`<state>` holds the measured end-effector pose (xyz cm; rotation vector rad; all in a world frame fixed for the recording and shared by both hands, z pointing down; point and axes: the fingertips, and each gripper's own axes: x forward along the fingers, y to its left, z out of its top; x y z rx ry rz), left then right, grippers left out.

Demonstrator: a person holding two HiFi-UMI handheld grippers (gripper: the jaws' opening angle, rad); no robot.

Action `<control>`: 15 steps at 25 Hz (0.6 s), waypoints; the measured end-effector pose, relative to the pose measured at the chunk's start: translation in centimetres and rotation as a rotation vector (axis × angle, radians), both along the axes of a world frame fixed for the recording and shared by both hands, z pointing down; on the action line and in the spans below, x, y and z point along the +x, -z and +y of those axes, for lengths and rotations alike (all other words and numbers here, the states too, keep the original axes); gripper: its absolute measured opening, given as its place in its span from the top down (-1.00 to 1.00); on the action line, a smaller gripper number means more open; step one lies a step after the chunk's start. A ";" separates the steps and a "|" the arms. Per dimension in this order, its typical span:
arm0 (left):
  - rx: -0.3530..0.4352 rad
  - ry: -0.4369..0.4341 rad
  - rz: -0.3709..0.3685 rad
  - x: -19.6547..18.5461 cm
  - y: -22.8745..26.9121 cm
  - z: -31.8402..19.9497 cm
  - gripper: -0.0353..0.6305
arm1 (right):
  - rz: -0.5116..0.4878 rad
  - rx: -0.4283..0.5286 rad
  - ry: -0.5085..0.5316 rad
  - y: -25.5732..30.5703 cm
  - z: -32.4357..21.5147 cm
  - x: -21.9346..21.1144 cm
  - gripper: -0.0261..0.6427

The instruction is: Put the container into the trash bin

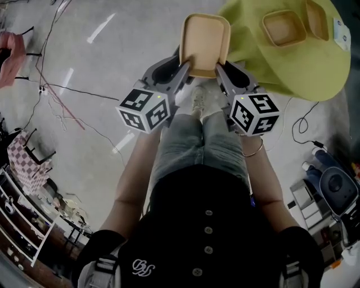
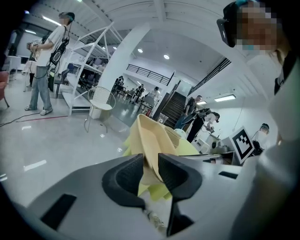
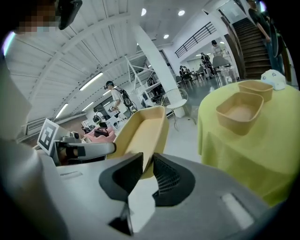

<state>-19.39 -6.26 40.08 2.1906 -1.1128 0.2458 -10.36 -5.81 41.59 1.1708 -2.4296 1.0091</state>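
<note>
1. There are three tan rectangular containers: one held container [image 1: 205, 40] and two more containers [image 1: 284, 27] [image 1: 318, 17] standing on the table [image 1: 292, 73]. The table is the only one close by and is draped in a yellow-green cloth [image 1: 253, 39]. There are two grippers, each carrying one marker cube.
2. The head view alone shows both grippers at once. The left gripper [image 1: 181, 66] and the right gripper [image 1: 221, 67] come in from opposite long sides of the held container, above the person's legs and the grey floor [image 1: 101, 50].
3. Only the left gripper view shows a white wire chair [image 2: 101, 101], a standing person [image 2: 44, 70] at far left, a staircase [image 2: 173, 105], and the other gripper's marker cube [image 2: 241, 143].
4. Only the right gripper view shows the two containers on the table from the side. The nearer one [image 3: 239, 112] sits by the table's edge, and the farther one [image 3: 255, 89] has a small white object [image 3: 274, 77] beside it.
5. The held container is in the air, off the table and just beside its near edge, tilted with its hollow facing the person.
6. The left gripper [image 2: 150, 159] has its jaws drawn close, pinching the container's side wall [image 2: 150, 136].
7. The right gripper [image 3: 147, 161] has its jaws nearly together, clamped on the opposite rim [image 3: 140, 131].
</note>
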 end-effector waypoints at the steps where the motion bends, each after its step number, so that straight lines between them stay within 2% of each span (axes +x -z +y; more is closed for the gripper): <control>1: -0.007 0.006 0.001 -0.4 -0.4 0.0 0.58 | 0.005 -0.009 0.011 -0.5 0.1 -0.4 0.73; 10: -0.076 0.032 -0.021 -2.7 -4.9 0.6 0.58 | 0.016 -0.111 0.067 -5.2 1.5 -3.1 0.68; 15: -0.113 0.003 -0.042 -2.7 -7.2 1.3 0.58 | 0.036 -0.143 0.090 -7.5 1.8 -3.2 0.67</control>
